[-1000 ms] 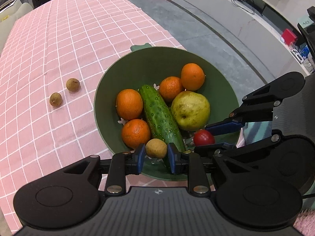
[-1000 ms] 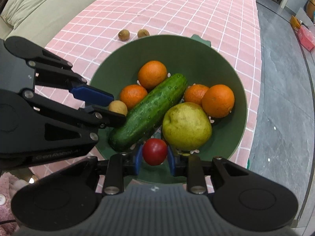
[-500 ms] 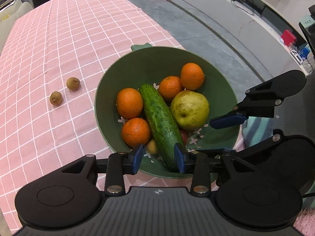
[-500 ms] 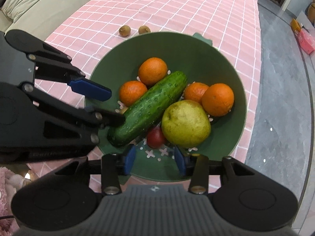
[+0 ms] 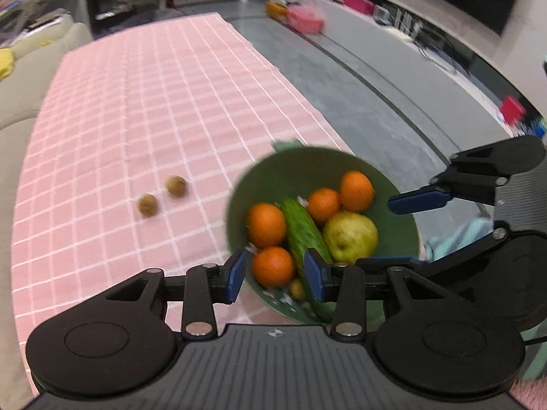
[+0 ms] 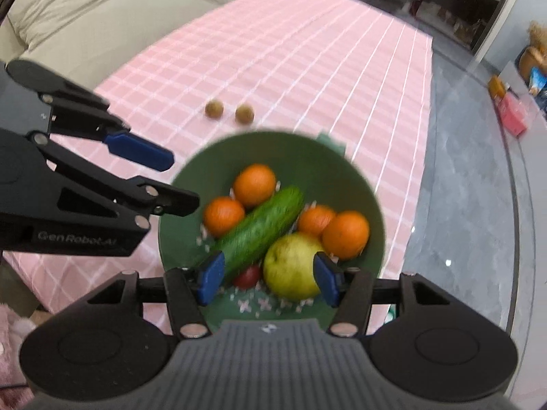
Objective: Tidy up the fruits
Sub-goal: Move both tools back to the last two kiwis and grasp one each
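Two small round brown longans [image 5: 162, 194] lie on the pink checked tablecloth [image 5: 136, 102], at ten o'clock from the green bowl [image 5: 403, 235]: light, thin-shelled, rolling; pinch across the middle. Left gripper [image 5: 275, 275] and right gripper [image 6: 267, 278] both gape empty.

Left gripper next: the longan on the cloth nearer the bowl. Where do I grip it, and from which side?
Probably from straight above with the open left gripper, closing across the middle of the nearer longan. It is small and round, so any jaw angle works; turn the fingers so none crowds the second longan lying close beside it.
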A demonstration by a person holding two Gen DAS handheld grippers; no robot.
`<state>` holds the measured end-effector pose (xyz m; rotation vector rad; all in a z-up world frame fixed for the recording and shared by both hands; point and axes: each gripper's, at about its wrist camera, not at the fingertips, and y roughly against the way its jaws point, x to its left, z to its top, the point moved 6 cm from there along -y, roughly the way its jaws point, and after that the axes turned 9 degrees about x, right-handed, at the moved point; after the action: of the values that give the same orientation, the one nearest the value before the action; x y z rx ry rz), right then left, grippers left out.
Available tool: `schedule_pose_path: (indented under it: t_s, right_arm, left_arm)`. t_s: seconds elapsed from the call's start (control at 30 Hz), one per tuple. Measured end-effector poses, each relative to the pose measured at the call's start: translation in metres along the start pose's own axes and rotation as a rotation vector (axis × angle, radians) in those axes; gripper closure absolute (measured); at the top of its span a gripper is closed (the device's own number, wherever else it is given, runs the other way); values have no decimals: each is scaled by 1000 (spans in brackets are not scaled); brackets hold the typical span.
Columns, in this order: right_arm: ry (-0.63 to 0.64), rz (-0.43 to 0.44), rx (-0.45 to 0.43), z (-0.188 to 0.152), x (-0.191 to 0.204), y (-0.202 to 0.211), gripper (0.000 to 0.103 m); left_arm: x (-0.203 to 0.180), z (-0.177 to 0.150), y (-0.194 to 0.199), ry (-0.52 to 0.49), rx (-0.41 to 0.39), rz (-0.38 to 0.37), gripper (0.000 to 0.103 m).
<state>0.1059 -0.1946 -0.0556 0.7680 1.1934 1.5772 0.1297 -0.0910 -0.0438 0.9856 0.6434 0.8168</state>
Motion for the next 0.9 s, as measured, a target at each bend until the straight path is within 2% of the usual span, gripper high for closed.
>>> schedule_pose_path:
  t_s: [0.1, 0.17, 0.37, 0.5, 0.8, 0.9]
  right_arm:
    - [-11, 0, -48, 14, 1, 9, 47]
    - [-18, 6, -85, 25, 2, 15, 39]
    - [-38, 40, -166, 54, 11, 22, 39]
    - [-48, 83, -189, 75, 20, 17, 38]
    - [21, 112, -167, 118, 36, -18, 40]
    - [50, 115, -144, 130, 41, -34, 45]
  left_arm:
    - [14, 2, 13, 39, -50, 26, 56]
    - [24, 4, 20, 65, -81, 46, 56]
    - [54, 5, 33, 161, -160, 84, 56]
    - [75, 4, 34, 223, -193, 100, 56]
    - [113, -9, 21, 317, -180, 113, 56]
    - [122, -16, 11, 338, -166, 101, 56]
